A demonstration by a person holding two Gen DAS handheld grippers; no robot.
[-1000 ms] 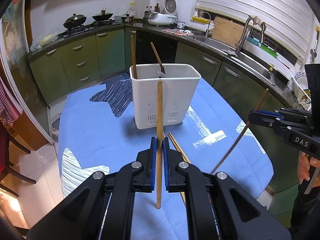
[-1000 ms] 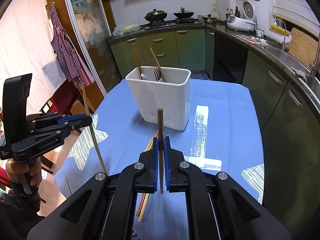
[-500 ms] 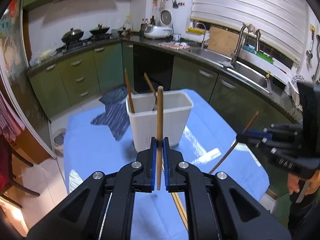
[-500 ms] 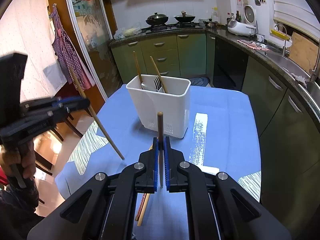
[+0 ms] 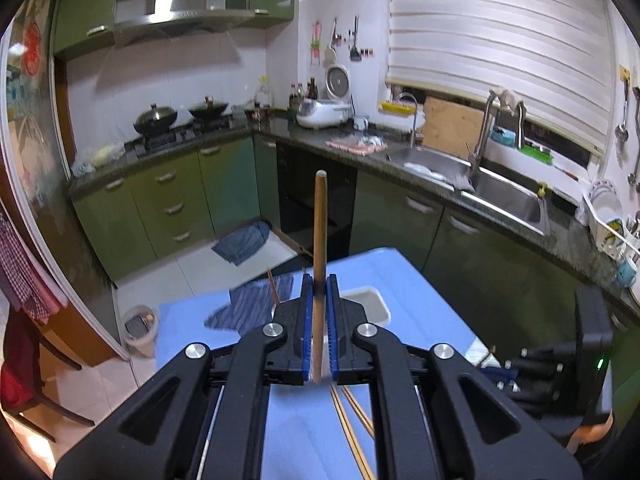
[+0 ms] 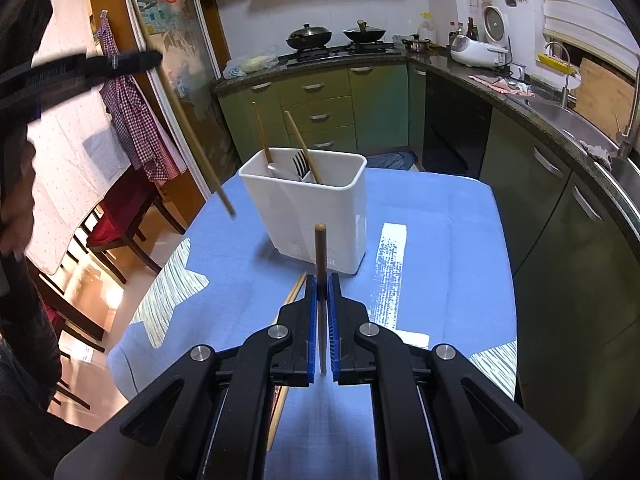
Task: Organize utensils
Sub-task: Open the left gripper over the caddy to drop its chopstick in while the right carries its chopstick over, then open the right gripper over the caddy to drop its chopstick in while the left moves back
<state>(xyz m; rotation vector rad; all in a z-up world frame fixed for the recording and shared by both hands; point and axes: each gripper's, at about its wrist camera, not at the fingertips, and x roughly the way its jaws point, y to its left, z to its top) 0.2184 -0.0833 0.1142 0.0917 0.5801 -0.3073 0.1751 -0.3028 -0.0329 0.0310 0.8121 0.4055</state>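
A white utensil caddy point(image 6: 308, 212) stands on the blue tablecloth point(image 6: 440, 232) and holds a fork and two wooden-handled utensils. My right gripper point(image 6: 321, 292) is shut on an upright wooden chopstick point(image 6: 320, 248), in front of the caddy. My left gripper point(image 5: 316, 292) is shut on another wooden chopstick point(image 5: 319, 240), raised high over the caddy point(image 5: 370, 304), which is mostly hidden behind its fingers. In the right wrist view that chopstick point(image 6: 196, 144) hangs tilted to the caddy's left, tip above the cloth. Loose chopsticks point(image 6: 294, 292) lie on the cloth.
Green kitchen cabinets point(image 6: 320, 100) and a dark counter with a stove and sink point(image 5: 500, 192) run round the table. Chairs with red cushions point(image 6: 116, 216) stand at the table's left. A small bin point(image 5: 138, 326) sits on the floor.
My left gripper has risen and tipped up with its chopstick, so the caddy dropped low in its view. The right gripper has stayed about where it was.
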